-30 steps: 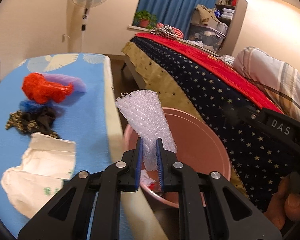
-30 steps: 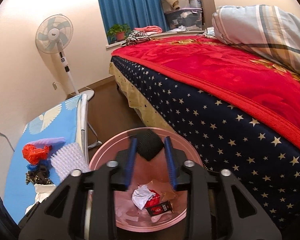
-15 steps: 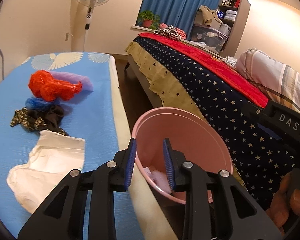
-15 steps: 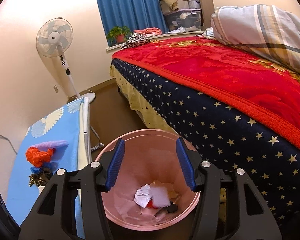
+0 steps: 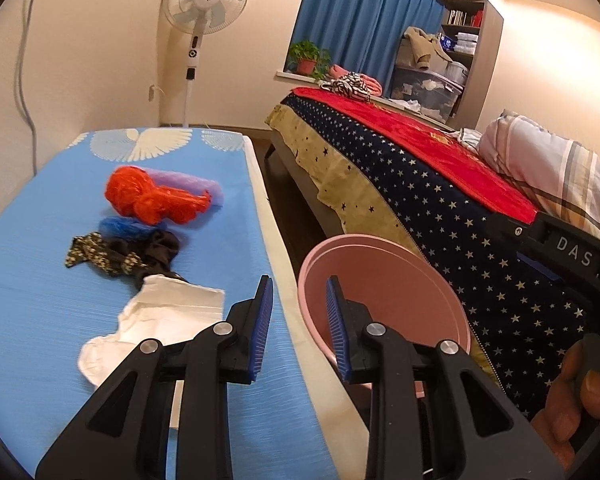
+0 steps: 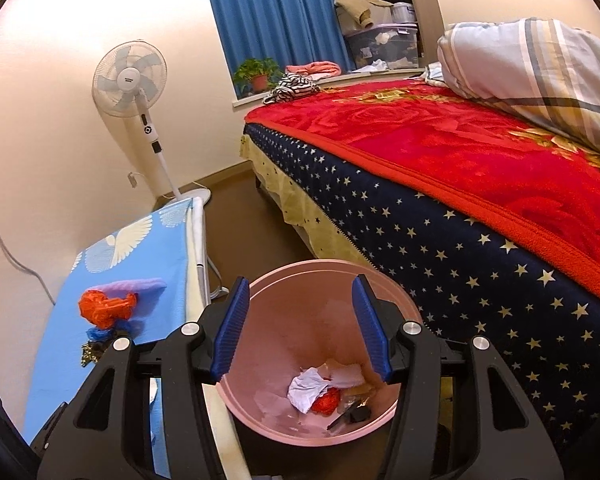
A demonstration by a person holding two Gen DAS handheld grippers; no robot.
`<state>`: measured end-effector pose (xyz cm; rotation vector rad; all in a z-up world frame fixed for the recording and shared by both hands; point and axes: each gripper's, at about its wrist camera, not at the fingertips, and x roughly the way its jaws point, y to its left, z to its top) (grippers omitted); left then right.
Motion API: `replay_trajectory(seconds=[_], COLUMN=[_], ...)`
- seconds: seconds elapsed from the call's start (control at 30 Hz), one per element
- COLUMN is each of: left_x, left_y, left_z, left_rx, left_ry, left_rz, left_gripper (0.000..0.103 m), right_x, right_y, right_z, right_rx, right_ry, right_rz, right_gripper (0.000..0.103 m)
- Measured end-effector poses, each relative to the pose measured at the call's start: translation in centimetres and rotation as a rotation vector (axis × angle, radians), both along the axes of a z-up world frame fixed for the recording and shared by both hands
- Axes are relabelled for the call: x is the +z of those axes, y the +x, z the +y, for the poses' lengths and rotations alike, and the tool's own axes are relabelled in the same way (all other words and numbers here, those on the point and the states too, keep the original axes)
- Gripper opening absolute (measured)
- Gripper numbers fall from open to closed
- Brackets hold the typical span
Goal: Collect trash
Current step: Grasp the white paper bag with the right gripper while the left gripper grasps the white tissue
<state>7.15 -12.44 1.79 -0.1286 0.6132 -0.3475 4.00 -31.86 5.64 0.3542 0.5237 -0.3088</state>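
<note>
The pink bin (image 6: 312, 360) stands on the floor between the blue worktop (image 5: 40, 320) and the bed (image 6: 460, 220), and already holds a little heap: a crumpled white paper (image 6: 306, 390), something red and a dark scrap at the bottom. More trash lies on the worktop: a white cloth bag (image 5: 156, 320) nearest, then a black patterned rag (image 5: 120, 254), a blue net (image 5: 124, 227), an orange net (image 5: 152, 198) and a lilac sheet (image 5: 192, 184) behind it.

Both tools carry nothing, so I judge the work to be between drops, with the next pickup due. The right tool (image 6: 300, 330) hangs over the bin's mouth, its blue pads spread wide. The left tool (image 5: 298, 328) hovers over the worktop's near edge, its fingers apart, one pad over the blue cover and the other over the bin's rim.

The white bag lies just beside the left tool, to its left and slightly ahead, so that seems the natural next target. It would call for a swing left and down, a pinch on a raised fold, then a carry back to the bin. The cloth is limp and may trail.
</note>
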Motion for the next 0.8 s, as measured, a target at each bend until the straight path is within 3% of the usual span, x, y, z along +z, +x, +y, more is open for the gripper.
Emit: replay_trajectory(seconds=[0.43,0.8], left_x=[0.4,0.5], left_y=[-1.0,-1.6], left_z=[3.5,9.2], left_rx=[0.054,0.184], left_ry=[-0.004,-0.011], left_rz=[-0.007,0.002], left_gripper=[0.028,0.028], right_x=[0.5,0.2], right_y=[-0.5,0.0], right_z=[1.6,3.8], right_rx=[0.057,0.139], right_ry=[-0.015,0.023], right_rz=[-0.008,-0.022], right_gripper=[0.053,0.051])
